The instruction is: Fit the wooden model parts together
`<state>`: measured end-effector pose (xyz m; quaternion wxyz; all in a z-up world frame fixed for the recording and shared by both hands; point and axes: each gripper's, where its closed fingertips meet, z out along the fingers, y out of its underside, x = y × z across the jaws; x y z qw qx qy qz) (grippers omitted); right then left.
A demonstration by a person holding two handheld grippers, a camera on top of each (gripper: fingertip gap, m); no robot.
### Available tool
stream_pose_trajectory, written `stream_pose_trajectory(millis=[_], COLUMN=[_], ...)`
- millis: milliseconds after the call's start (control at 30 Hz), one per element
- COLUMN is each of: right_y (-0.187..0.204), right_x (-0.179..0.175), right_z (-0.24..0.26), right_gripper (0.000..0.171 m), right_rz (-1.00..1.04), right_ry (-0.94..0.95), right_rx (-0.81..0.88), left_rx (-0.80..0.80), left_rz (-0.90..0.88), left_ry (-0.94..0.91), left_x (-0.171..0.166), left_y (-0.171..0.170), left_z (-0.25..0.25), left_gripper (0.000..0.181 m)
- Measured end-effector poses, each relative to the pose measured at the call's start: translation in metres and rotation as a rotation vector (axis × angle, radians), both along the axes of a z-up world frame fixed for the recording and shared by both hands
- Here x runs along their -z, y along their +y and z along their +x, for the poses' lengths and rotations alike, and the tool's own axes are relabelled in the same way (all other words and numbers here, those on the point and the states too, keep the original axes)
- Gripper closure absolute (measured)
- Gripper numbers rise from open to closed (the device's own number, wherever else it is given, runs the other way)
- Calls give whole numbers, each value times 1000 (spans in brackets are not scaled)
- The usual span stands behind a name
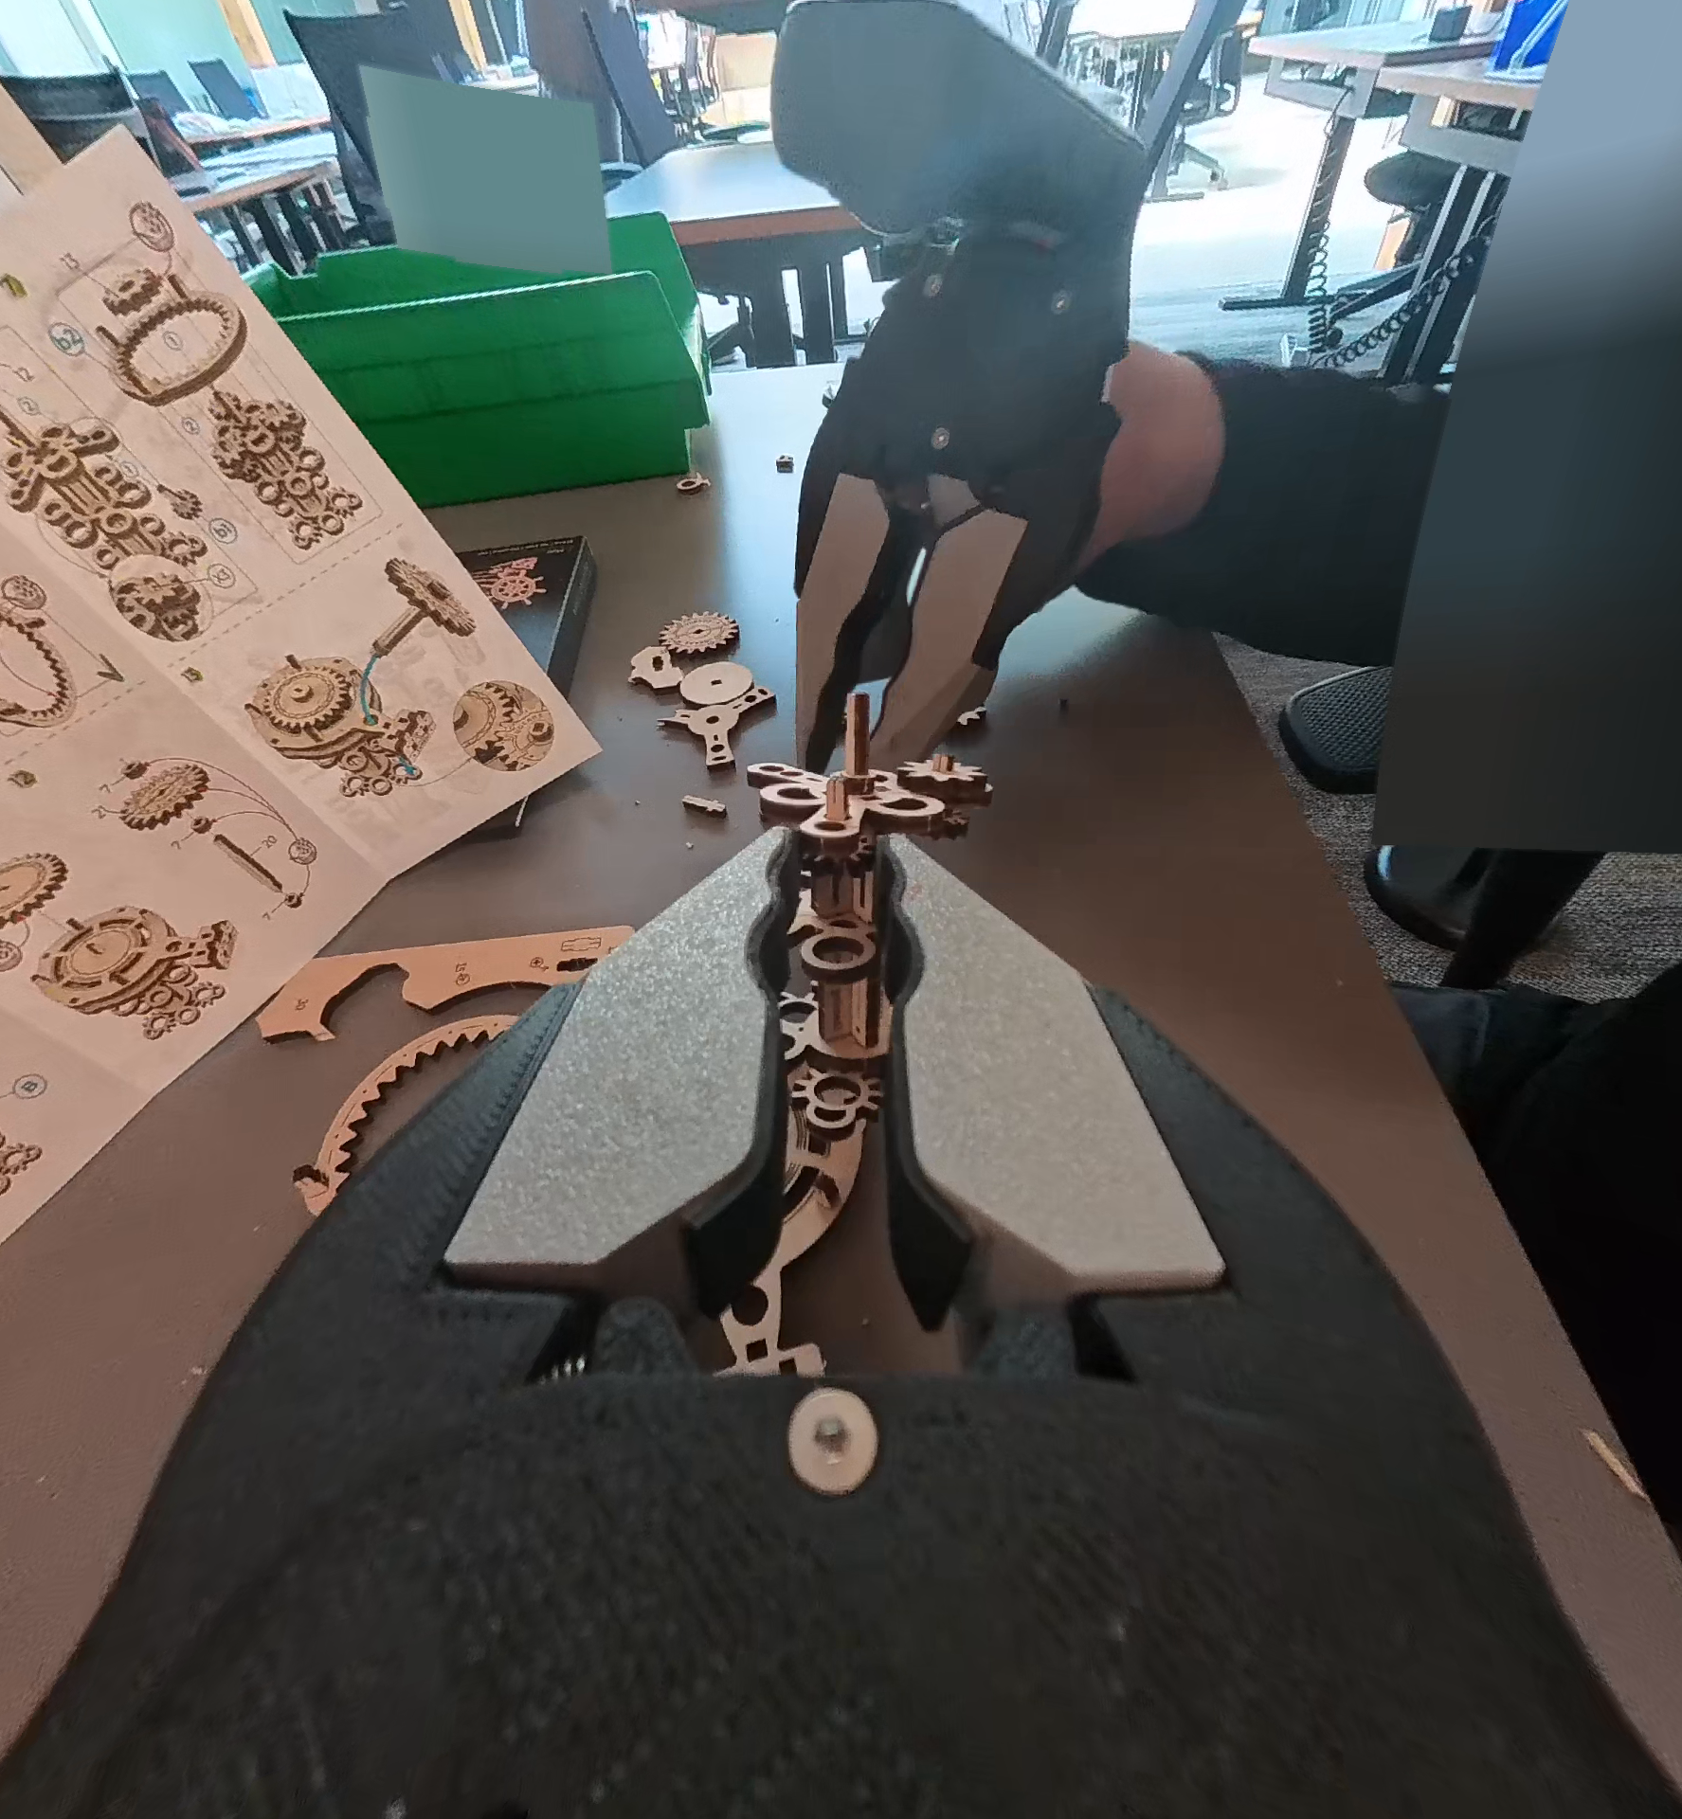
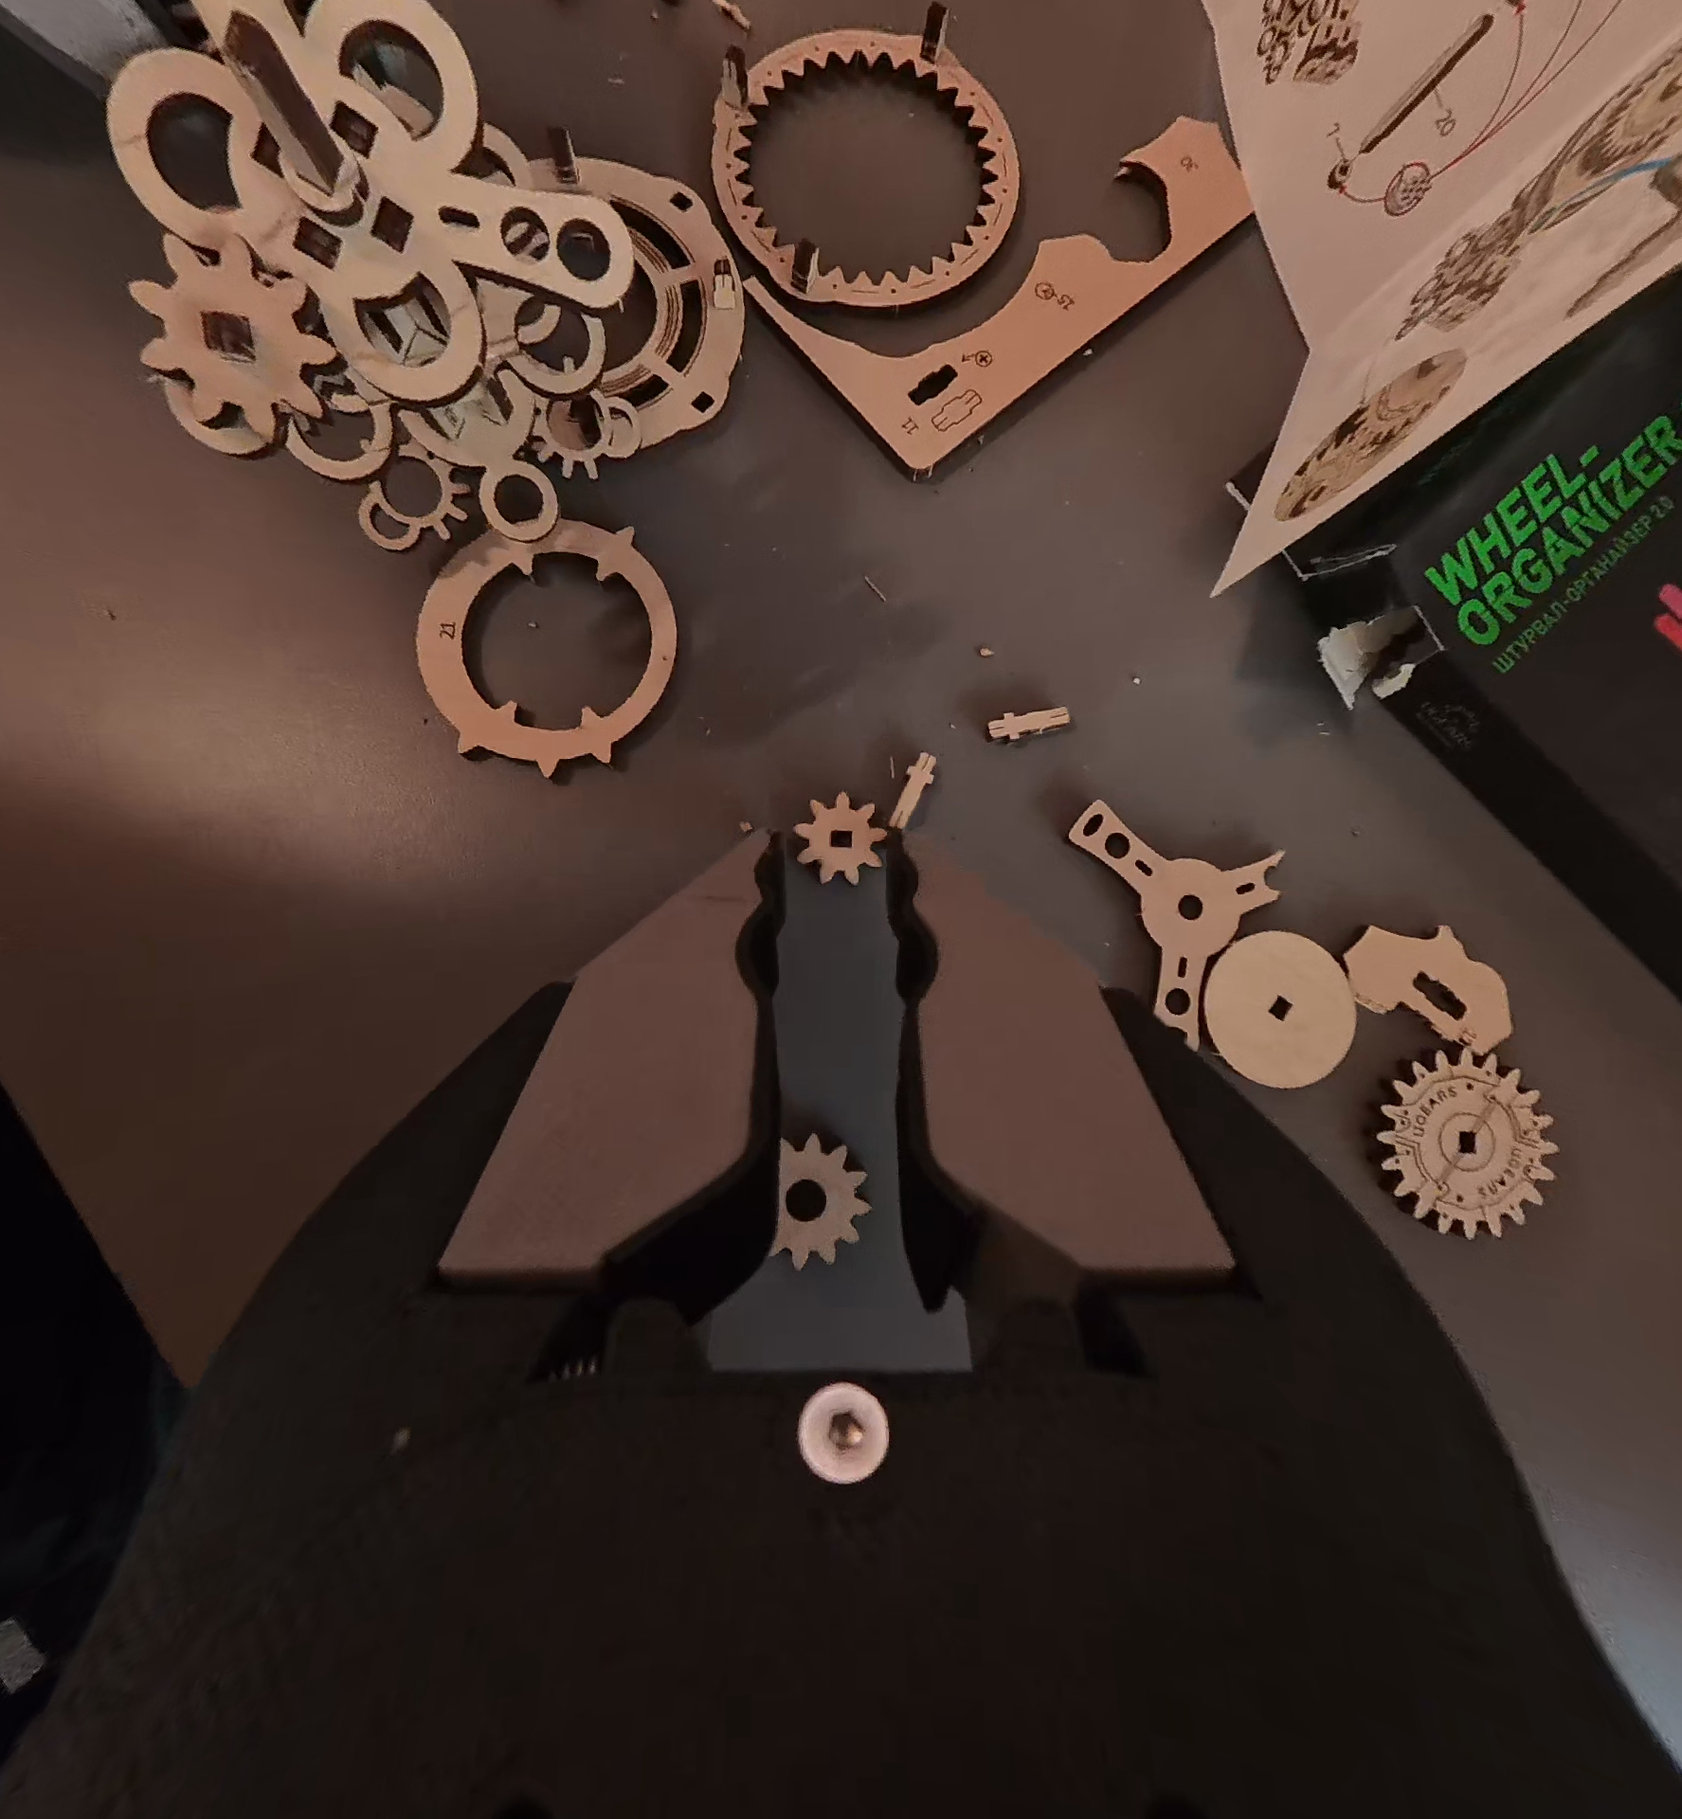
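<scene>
My left gripper (image 1: 839, 856) is shut on a wooden model assembly (image 1: 842, 945), a stack of lobed plates and small gears on a square shaft, held upright above the dark table. The assembly also shows in the right wrist view (image 2: 522, 236) at the top left. My right gripper (image 2: 839, 856) points down at the table, its jaws a little apart. A small wooden gear (image 2: 840, 839) lies flat between its fingertips. A second small gear (image 2: 817, 1199) lies on the table further back, seen between the fingers. In the left wrist view, the right gripper (image 1: 842, 753) sits just behind the assembly.
An instruction sheet (image 1: 177, 640) lies at the left, with green bins (image 1: 502, 364) behind it and a black box (image 2: 1555, 689) under its corner. Loose parts lie around: an inner-toothed ring (image 2: 866, 177), a spiked ring (image 2: 546, 650), a disc with arms (image 2: 1280, 1009), a larger gear (image 2: 1465, 1142), and small pegs (image 2: 1029, 725). Some 12 cm of space lies between my two pairs of fingers.
</scene>
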<state>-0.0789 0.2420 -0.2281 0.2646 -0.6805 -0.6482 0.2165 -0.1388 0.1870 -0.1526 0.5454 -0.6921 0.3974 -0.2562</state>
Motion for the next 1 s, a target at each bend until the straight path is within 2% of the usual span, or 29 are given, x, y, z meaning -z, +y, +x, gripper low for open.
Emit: stream_pose_trajectory(millis=[233,533,833,1000], right_y=[-4,-23,-25,-25], right_x=[-4,-35,-12,-3], right_z=[0,-6,1,4], right_gripper=[158,158,158,158], right_rz=[-19,-27,124,135], right_ry=[26,190,33,-5], right_rx=[-15,-112,-156,-162], left_rx=[1,0,2,3], left_rz=[1,1,1,2], left_ry=[2,2,5,6], left_x=[0,0,1,1], left_y=[0,0,0,0], left_z=[0,0,1,1], left_gripper=[170,170,170,170])
